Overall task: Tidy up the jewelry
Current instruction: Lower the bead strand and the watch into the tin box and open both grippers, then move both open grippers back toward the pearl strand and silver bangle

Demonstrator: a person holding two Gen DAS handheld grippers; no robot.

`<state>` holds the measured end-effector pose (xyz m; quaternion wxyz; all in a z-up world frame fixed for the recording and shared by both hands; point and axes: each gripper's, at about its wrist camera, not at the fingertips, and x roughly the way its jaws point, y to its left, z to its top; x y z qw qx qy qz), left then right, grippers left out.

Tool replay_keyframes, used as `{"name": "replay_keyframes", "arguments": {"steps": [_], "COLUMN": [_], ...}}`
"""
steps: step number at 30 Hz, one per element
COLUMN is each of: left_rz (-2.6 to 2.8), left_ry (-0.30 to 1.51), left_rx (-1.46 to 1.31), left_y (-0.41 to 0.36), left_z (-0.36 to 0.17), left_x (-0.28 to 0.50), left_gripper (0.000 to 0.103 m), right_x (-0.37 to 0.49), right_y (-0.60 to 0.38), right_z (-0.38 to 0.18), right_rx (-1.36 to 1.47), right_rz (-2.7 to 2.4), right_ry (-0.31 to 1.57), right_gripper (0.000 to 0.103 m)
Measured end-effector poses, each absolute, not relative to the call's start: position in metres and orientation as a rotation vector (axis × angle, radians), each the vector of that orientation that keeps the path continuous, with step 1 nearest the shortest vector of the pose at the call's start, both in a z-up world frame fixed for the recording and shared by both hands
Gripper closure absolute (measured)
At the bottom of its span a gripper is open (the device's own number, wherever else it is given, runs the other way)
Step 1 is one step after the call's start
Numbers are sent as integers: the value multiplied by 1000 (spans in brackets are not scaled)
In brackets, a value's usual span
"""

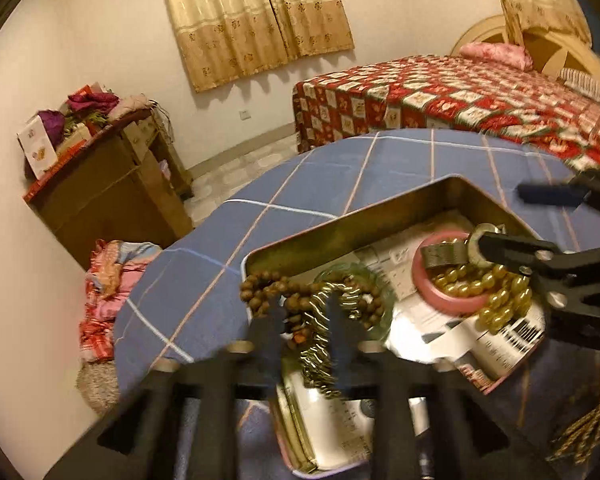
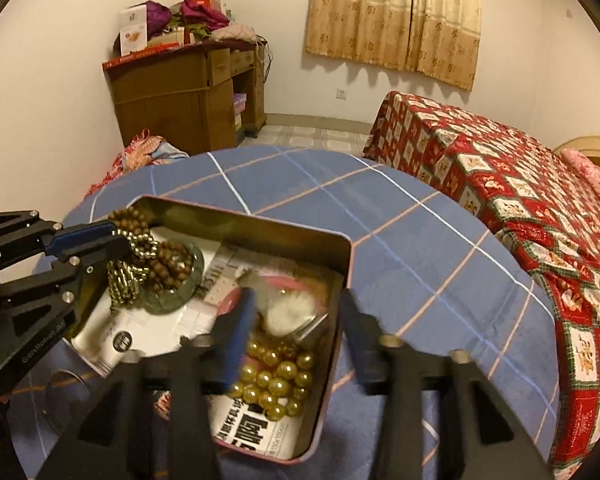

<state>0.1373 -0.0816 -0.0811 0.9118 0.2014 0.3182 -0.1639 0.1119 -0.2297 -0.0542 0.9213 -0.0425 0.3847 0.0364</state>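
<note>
Gold chain (image 1: 588, 416) beside tin (image 1: 340, 232), only in left wrist view.

A home bedroom: a bed under a red patchwork quilt (image 2: 520, 208), gold patterned curtains (image 2: 396, 16), a cluttered brown wooden dresser (image 2: 180, 96).

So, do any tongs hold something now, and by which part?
The left tongs are shut on the gold chain, pinching a loop along its length, over the tin. The right tongs are open and hold nothing.
</note>
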Motion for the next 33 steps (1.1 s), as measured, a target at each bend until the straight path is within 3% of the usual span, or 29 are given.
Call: {"name": "replay_keyframes", "arguments": {"steps": [2,15,33], "left_rz": [-325,-241,-257], "left_ry": [602,648,747], "left_rx": [412,301,325], "left_y": [-77,-10,-25], "left_z": [-77,-79,-114], "left_x": [129,78,41], "left_gripper": [26,26,26], "right_x": [105,30,-37], "right_y": [-232,-264,-264], "right_z": [-51,-53,-72], "right_rx": [-88,-57,-35], "right_rz": [62,-37,-48], "right_ry": [774,814,829], "right_gripper": [32,32,32]}}
